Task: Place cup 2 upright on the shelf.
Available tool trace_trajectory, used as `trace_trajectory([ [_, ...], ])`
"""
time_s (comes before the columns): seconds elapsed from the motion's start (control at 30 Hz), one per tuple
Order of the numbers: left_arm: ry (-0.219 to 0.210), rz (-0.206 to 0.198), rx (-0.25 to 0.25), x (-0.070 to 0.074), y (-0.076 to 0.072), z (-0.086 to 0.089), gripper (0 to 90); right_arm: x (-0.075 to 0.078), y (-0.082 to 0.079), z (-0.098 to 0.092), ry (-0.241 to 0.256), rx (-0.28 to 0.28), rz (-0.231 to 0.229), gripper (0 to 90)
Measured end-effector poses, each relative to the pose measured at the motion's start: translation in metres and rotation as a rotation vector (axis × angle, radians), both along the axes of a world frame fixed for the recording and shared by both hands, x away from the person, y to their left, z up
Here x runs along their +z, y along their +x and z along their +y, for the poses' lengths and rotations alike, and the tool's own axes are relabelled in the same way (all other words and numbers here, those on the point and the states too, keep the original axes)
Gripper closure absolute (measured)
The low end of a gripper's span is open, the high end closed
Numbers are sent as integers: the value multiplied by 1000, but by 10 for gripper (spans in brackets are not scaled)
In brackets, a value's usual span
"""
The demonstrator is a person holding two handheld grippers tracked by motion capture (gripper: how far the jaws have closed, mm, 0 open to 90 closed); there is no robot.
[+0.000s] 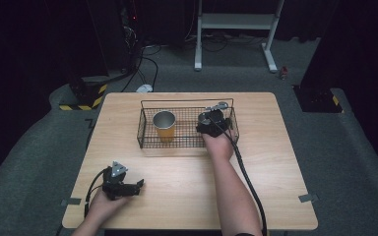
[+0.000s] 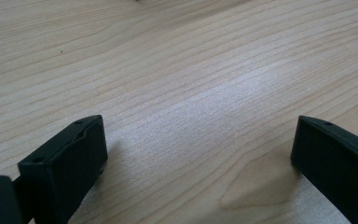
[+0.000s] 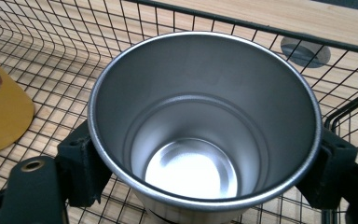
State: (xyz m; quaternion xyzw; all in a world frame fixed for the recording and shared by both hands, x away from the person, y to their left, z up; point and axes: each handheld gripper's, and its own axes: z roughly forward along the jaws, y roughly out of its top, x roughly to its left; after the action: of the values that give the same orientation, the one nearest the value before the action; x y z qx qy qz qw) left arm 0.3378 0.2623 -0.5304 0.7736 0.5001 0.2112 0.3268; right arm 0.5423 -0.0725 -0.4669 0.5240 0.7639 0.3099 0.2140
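Note:
A black wire basket (image 1: pixel 145 132) stands at the back middle of the wooden table (image 1: pixel 266 162). In its left half is a yellow cup (image 1: pixel 164 125) with a steel inside, upright. My right gripper (image 1: pixel 209 121) reaches into the basket's right half. In the right gripper view its jaws press on both sides of a steel cup (image 3: pixel 200 116), which is upright with its mouth empty, above the basket mesh (image 3: pixel 51 51); the yellow cup (image 3: pixel 2 116) is at the left. My left gripper (image 1: pixel 137 186) rests near the front left of the table, its jaws (image 2: pixel 200 140) wide apart over bare wood.
A grey round disc (image 3: pixel 305 51) lies on the table just beyond the basket rim. Behind the table stands a white metal frame (image 1: pixel 236 22), with cables (image 1: pixel 145 66) and yellow-black striped blocks (image 1: pixel 86 98) on the floor at the back left.

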Motion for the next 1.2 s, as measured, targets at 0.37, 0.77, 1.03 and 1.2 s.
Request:
trace_trajectory([
  [0.37,0,0,0,0,0,0,39,-1,2,-4,28,13,54,182],
  [0.77,1,-1,2,0,0,0,42,4,-3,-3,41,11,48,87],
  [1.03,2,0,1,0,0,0,43,24,-17,-6,40,19,-26,88],
  [1.2,0,-1,3,0,0,0,43,37,-30,-9,77,50,-73,88],
])
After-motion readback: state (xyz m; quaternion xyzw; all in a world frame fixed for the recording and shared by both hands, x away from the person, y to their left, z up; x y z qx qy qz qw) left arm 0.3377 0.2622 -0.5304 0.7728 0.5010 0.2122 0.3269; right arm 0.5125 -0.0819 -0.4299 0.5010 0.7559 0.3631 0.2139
